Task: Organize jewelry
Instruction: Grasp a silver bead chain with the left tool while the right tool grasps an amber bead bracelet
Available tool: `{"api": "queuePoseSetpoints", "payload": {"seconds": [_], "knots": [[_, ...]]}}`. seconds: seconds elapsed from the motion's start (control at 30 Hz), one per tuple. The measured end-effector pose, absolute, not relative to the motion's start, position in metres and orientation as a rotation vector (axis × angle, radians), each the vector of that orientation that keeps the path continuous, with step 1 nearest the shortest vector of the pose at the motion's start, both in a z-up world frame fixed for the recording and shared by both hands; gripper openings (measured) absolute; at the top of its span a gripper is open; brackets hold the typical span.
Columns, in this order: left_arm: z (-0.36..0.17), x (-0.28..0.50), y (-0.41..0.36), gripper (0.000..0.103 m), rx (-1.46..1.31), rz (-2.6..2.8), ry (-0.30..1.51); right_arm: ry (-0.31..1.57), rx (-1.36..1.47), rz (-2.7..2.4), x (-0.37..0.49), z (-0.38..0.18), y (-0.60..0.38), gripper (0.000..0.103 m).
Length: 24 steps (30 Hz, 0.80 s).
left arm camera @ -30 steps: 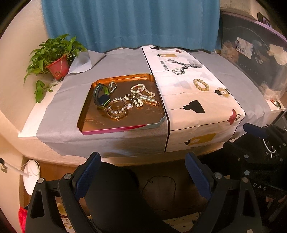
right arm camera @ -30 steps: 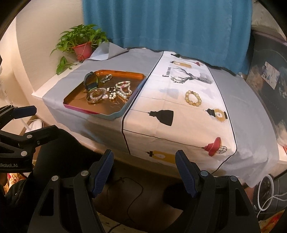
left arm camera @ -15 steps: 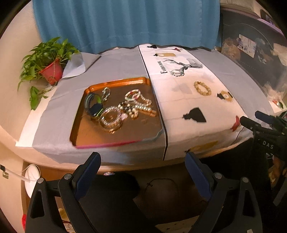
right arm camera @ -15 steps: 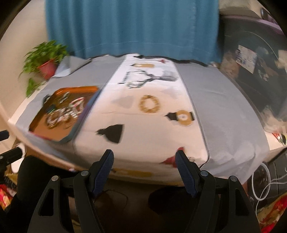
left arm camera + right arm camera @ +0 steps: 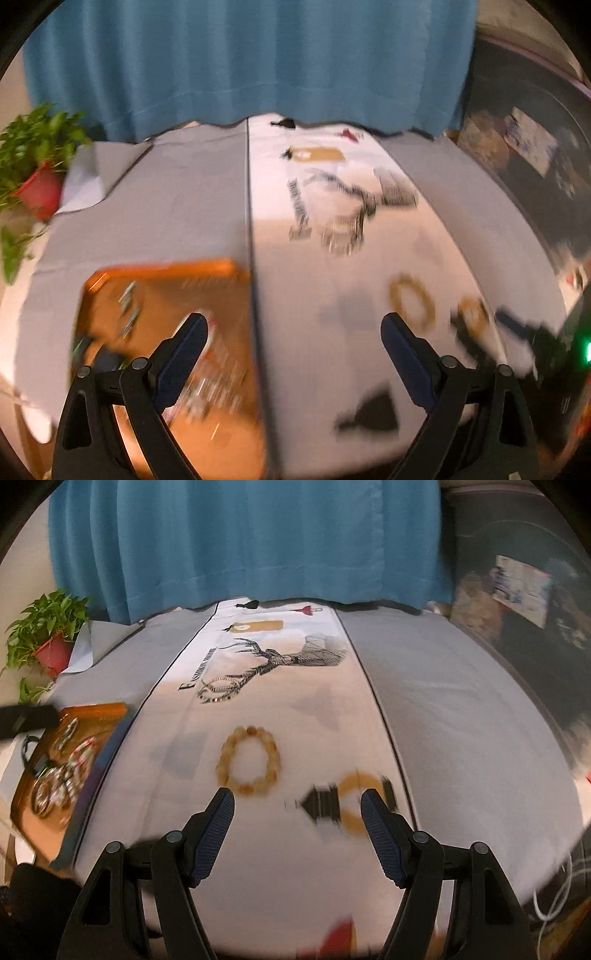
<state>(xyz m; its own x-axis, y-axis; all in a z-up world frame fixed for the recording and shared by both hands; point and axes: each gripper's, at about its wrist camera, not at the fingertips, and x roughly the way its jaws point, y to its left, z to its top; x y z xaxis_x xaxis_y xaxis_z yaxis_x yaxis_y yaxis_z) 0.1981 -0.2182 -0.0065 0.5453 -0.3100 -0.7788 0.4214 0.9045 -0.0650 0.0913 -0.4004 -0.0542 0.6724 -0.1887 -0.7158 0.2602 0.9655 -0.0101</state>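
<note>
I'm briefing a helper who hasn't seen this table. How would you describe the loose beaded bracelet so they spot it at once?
Start at the white printed runner down the middle of the grey-covered table. The amber beaded bracelet lies alone on it, nearer than the stag print and just ahead of the open right gripper. Other jewelry sits piled in the orange tray; the similar yellow ring beside it is only printed.

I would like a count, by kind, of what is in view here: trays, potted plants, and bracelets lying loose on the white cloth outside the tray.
Orange tray: 1
Potted plant: 1
Loose bead bracelet on the white cloth: 1
Total: 3
The jewelry heaped inside the tray is too blurred to count.
</note>
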Motion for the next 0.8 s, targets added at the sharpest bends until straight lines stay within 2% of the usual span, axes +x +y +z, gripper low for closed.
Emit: {"api": "queuePoseSetpoints", "payload": {"seconds": [0.17, 0.37, 0.47, 0.53, 0.6, 0.67, 0.7, 0.73, 0.77, 0.8], "knots": [[-0.038, 0.266, -0.257, 0.093, 0.121, -0.440, 0.959, 0.830, 0.058, -0.238, 0.135, -0.072, -0.412, 0.072], [-0.081, 0.312, -0.284, 0.093, 0.150, -0.436, 1.075, 0.890, 0.001, -0.228, 0.167, -0.093, -0.420, 0.072], [-0.103, 0.330, -0.294, 0.093, 0.185, -0.414, 1.135, 0.870, 0.016, -0.222, 0.169, -0.095, -0.422, 0.075], [-0.105, 0.331, -0.300, 0.097, 0.249, -0.407, 1.101, 0.859, 0.020, -0.223, 0.169, -0.096, -0.424, 0.079], [-0.105, 0.333, -0.300, 0.092, 0.247, -0.417, 1.118, 0.853, 0.030, -0.224, 0.169, -0.097, -0.426, 0.082], [-0.101, 0.327, -0.305, 0.072, 0.268, -0.460, 1.107, 0.854, 0.041, -0.214, 0.171, -0.097, -0.427, 0.080], [-0.098, 0.321, -0.310, 0.042, 0.288, -0.497, 1.091, 0.847, 0.032, -0.196, 0.170, -0.096, -0.424, 0.070], [-0.095, 0.316, -0.315, 0.007, 0.312, -0.543, 1.086, 0.838, 0.022, -0.178, 0.168, -0.094, -0.421, 0.040], [-0.094, 0.312, -0.319, 0.003, 0.336, -0.560, 1.087, 0.831, -0.003, -0.148, 0.167, -0.093, -0.413, 0.024], [-0.094, 0.306, -0.323, 0.003, 0.369, -0.587, 1.086, 0.833, -0.024, -0.133, 0.166, -0.093, -0.407, 0.013]]}}
